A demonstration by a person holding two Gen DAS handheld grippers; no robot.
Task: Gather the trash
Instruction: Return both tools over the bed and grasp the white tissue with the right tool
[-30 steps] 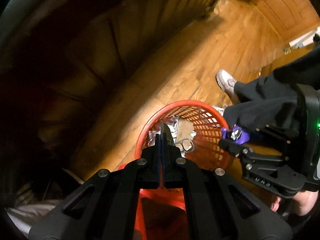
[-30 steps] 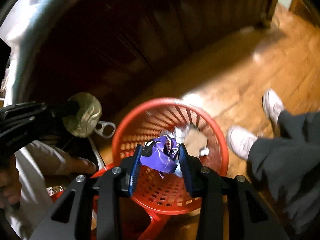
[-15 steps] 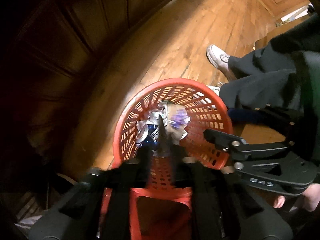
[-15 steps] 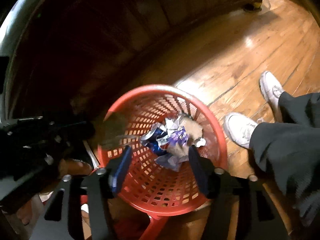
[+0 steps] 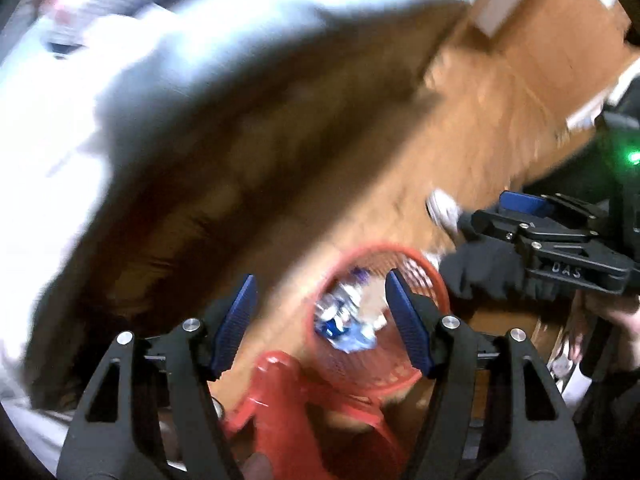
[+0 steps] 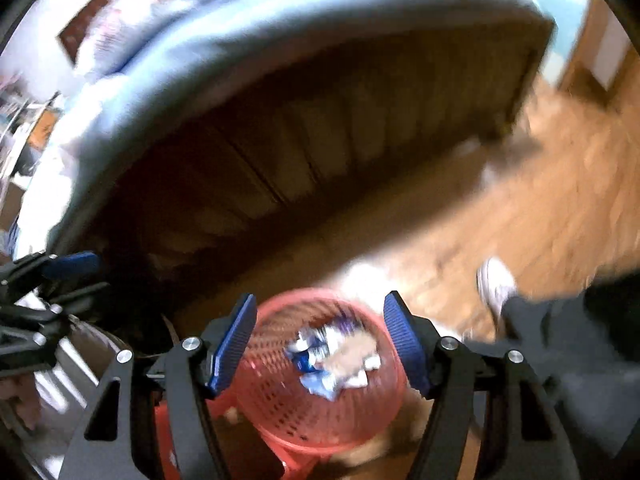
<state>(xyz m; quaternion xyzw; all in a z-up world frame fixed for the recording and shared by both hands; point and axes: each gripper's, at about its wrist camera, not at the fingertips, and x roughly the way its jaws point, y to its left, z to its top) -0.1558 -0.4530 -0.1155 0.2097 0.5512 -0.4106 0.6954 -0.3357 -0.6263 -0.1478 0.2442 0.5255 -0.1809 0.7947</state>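
A red mesh basket [image 5: 425,265] [image 6: 276,392] stands on the wooden floor below both grippers. In it lies crumpled trash [image 5: 345,320] [image 6: 332,360]: a blue and white can, purple wrapper, paper. My left gripper [image 5: 318,280] hangs high over the basket, its jaws opening, with nothing between its blue pads. My right gripper [image 6: 320,298] is likewise above the basket, jaws opening and bare. Each gripper also shows at the other view's edge, the right gripper [image 5: 494,212] and the left gripper [image 6: 82,274]. Both views are blurred by motion.
A dark wooden bed side [image 6: 320,152] with pale blue bedding [image 6: 280,12] rises behind the basket. A red plastic stool [image 5: 280,404] sits beside the basket. The person's white shoe [image 6: 496,284] and dark trouser leg [image 6: 568,340] stand on the floor [image 5: 500,100] to the right.
The left gripper let go of a crushed can and the right a purple wrapper; both now lie in the basket. Both grippers opened and rose away from it.
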